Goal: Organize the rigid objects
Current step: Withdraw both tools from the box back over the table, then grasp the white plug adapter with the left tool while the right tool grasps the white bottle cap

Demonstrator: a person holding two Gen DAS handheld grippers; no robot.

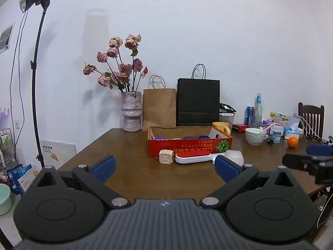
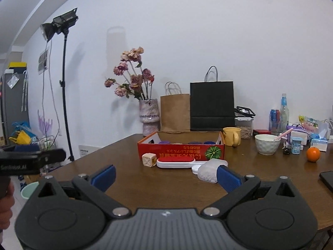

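The left tool [image 1: 164, 167] is wide open and holds nothing. The right tool [image 2: 165, 177] is wide open too, with nothing in it. Both hang over the brown desk [image 1: 129, 179]. Past them lie a cube [image 1: 166, 156], a red and white brush [image 1: 195, 157] and a clear jar [image 2: 210, 171]. Just behind these sits the red box [image 1: 187, 145].

On the table are seen one red box [image 2: 181, 149], two paper bags [image 2: 175, 112], one vase [image 2: 149, 115], one yellow mug [image 2: 231, 136], one white bowl [image 2: 267, 144] and one orange [image 2: 313, 154].
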